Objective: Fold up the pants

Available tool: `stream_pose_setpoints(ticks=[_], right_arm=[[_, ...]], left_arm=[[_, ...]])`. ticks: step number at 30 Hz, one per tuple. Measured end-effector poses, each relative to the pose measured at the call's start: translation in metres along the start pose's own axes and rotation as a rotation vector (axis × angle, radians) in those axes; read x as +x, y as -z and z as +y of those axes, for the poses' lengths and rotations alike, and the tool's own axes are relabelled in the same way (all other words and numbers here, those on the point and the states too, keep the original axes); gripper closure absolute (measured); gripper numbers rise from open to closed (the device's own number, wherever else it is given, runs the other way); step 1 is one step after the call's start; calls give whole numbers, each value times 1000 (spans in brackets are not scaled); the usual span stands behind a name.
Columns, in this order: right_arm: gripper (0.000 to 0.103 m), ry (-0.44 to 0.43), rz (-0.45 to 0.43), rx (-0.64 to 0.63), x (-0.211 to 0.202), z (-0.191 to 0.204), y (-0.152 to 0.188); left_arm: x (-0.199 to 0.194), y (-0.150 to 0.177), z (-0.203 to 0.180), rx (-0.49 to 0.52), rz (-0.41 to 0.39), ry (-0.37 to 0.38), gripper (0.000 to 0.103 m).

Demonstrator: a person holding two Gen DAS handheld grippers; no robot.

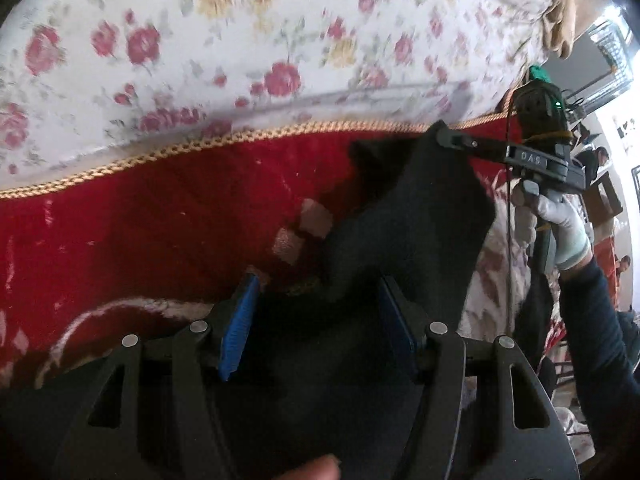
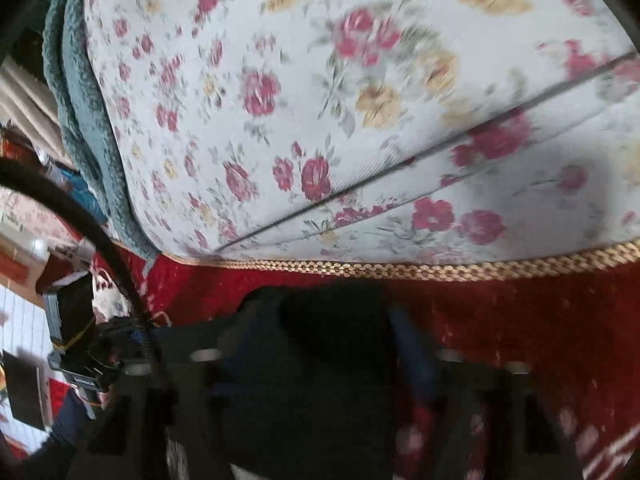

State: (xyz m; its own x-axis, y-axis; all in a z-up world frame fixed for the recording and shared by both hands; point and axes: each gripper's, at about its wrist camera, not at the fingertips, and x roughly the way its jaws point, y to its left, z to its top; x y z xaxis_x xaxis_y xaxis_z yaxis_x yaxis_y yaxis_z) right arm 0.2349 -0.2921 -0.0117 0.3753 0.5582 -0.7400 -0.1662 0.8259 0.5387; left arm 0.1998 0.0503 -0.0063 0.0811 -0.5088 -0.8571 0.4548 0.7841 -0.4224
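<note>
Pants: dark cloth hanging between both claws, above red carpet, just in front of floral mattress.
Left claw: jaws standing wide, cloth lying between blue pads; whether pads are pressing, cannot tell.
Right claw: pinching upper cloth edge, to right and farther out.
Held edge running left claw to right claw; fold likely swinging toward mattress.
</note>
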Motion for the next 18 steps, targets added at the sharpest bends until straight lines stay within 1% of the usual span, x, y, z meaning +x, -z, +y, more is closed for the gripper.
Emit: stream_pose_setpoints(ticks=[1, 2, 3, 4, 5, 6, 7, 8, 9, 11, 13, 14, 18], right_arm=[[76, 15, -4, -25, 0, 2, 4], [81, 31, -21, -65, -2, 7, 8], [85, 37, -34, -91, -3, 11, 10], [86, 50, -52, -117, -8, 15, 13], [87, 62, -74, -137, -14, 20, 15], [88, 59, -99, -151, -23, 24, 16], [89, 55, -115, -159, -28, 27, 14], [89, 44, -141, -178, -40, 34, 15], [90, 39, -158, -196, -49, 41, 16], [90, 43, -190, -251, -69, 60, 21], [90, 48, -229, -310, -94, 81, 33], [90, 50, -246, -333, -104, 88, 39], [90, 62, -317, -407, -149, 108, 83]], left_arm=[[2, -1, -2, 12, 3, -8, 42], [4, -2, -5, 35, -2, -25, 42], [4, -2, -8, 53, -8, -43, 43], [6, -3, -12, 72, -10, -67, 44], [7, -2, -16, 90, -14, -99, 59], [9, -2, -21, 107, -17, -156, 76], [9, -1, -24, 118, -21, -181, 77], [6, 0, -28, 126, -31, -180, 88], [1, 3, -34, 136, -48, -180, 89], [-11, 9, -45, 169, -91, -205, 92], [-24, 19, -57, 187, -134, -216, 93], [-33, 26, -63, 191, -156, -214, 96], [-67, 64, -88, 217, -243, -216, 96]])
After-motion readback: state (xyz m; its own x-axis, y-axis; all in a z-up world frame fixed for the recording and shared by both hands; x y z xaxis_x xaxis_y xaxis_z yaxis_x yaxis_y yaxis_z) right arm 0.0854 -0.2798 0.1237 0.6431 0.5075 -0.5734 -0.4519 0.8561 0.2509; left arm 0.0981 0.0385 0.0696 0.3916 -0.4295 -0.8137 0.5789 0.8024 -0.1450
